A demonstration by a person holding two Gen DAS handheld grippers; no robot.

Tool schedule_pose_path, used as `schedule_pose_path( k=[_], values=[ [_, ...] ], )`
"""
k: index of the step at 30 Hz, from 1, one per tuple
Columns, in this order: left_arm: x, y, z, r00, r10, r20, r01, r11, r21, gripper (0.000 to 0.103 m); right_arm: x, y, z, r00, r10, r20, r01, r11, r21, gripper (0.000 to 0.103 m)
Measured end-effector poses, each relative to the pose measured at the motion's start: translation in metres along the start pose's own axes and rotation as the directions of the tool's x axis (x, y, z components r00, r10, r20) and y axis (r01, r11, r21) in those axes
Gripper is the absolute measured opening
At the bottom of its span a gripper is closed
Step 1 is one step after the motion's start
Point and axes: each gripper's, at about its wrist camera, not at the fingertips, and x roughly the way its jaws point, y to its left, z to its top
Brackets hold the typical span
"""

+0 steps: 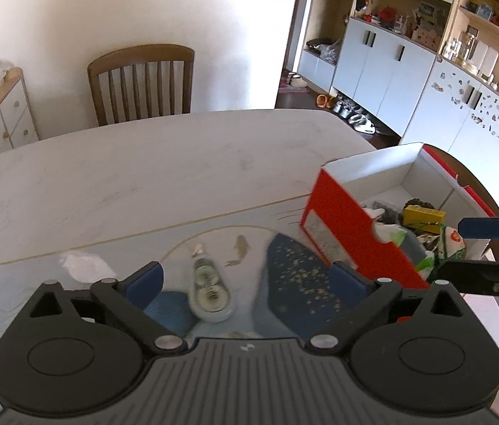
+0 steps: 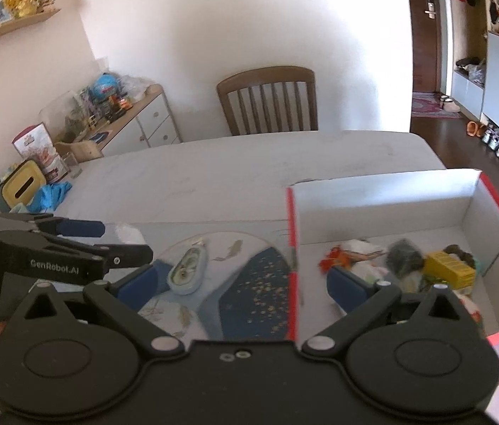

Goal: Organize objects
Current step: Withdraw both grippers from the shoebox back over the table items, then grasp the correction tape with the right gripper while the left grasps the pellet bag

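Left wrist view: on the pale marble-look tabletop (image 1: 143,163), both left tongs (image 1: 246,278) and right tongs (image 2: 240,281) gape empty, a glossy oval tin (image 1: 210,292) lying on the printed mat (image 1: 295,276), beside the red cardboard box (image 1: 352,233) of crumpled packets.

Up close, the left matte-black plastic tool (image 1: 246,278) shows two round hubs, silver pivot screws, angled link arms and blue padded fingers (image 1: 145,279), with a ribbed grey body behind. The right matte-black plastic tool (image 2: 246,279) matches it: same hubs, silver screws, blue fingers (image 2: 346,290). White "GenRobot.AI" lettering marks the left one's side.
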Motion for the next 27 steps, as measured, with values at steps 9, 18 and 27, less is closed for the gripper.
schedule_pose_path(
  k=[9, 18, 27],
  values=[
    [0.009, 0.058, -0.012, 0.997, 0.076, 0.000, -0.076, 0.996, -0.040, 0.103, 0.033, 0.036, 0.000, 0.999, -0.004, -0.053, 0.002, 0.999, -0.040, 0.102],
    [0.033, 0.118, -0.026, 0.988, 0.148, -0.036, -0.150, 0.985, -0.083, 0.103, 0.077, 0.069, 0.000, 0.993, -0.007, -0.117, -0.004, 0.995, -0.095, 0.101],
    [0.063, 0.149, -0.033, 0.984, 0.177, -0.023, -0.178, 0.983, -0.053, 0.103, 0.127, 0.086, 0.001, 0.983, -0.042, -0.177, 0.022, 0.993, -0.114, 0.099]
  ],
)
